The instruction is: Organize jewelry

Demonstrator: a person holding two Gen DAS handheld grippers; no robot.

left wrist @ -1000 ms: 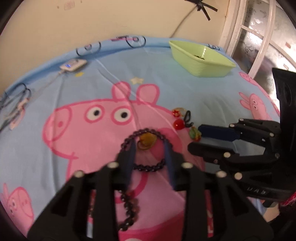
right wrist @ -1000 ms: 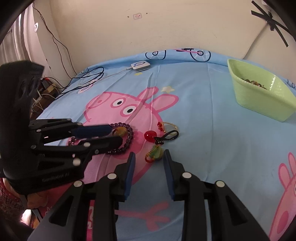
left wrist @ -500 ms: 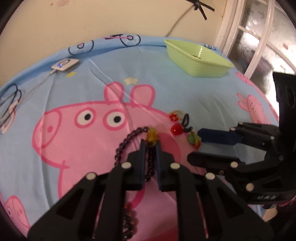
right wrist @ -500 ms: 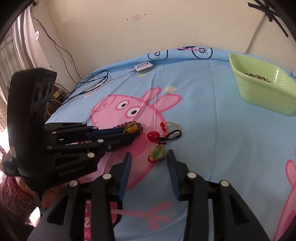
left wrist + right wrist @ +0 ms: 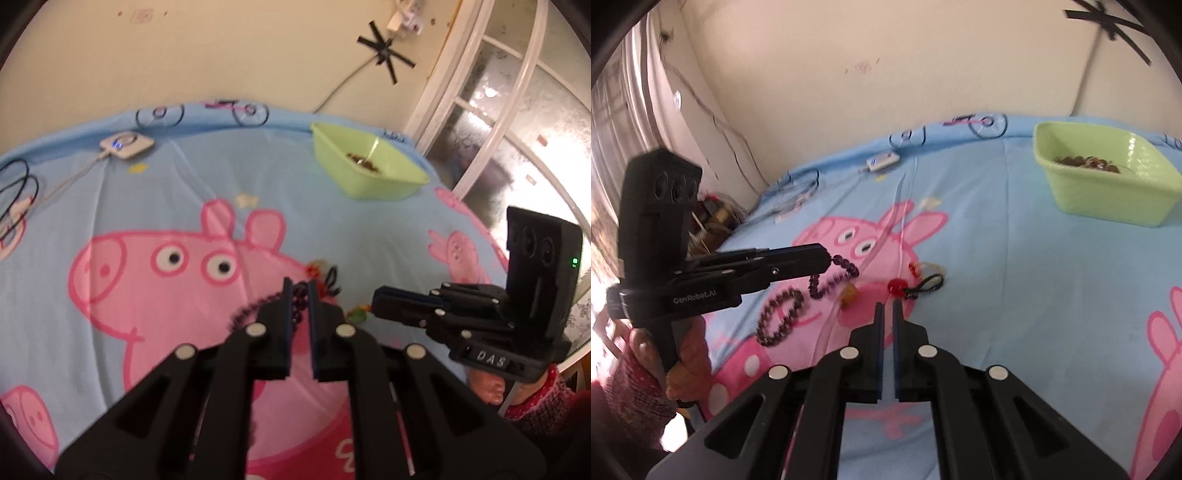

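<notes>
Since a second ago the left gripper (image 5: 300, 291) has clenched its jaws on the bead bracelet (image 5: 812, 291) and lifted it off the bed (image 5: 1034, 258), well apart from the green bin (image 5: 1108, 184), while the right gripper's (image 5: 886, 308) jaws are nearly closed, empty.

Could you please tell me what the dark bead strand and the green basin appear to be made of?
The bead strand, hanging from the left gripper, looks like polished stone or glass: dark purple, round, faintly glinting beads, though blur leaves this open. The green basin looks like moulded plastic: an even pale green, smooth thin walls and a soft sheen inside.
</notes>
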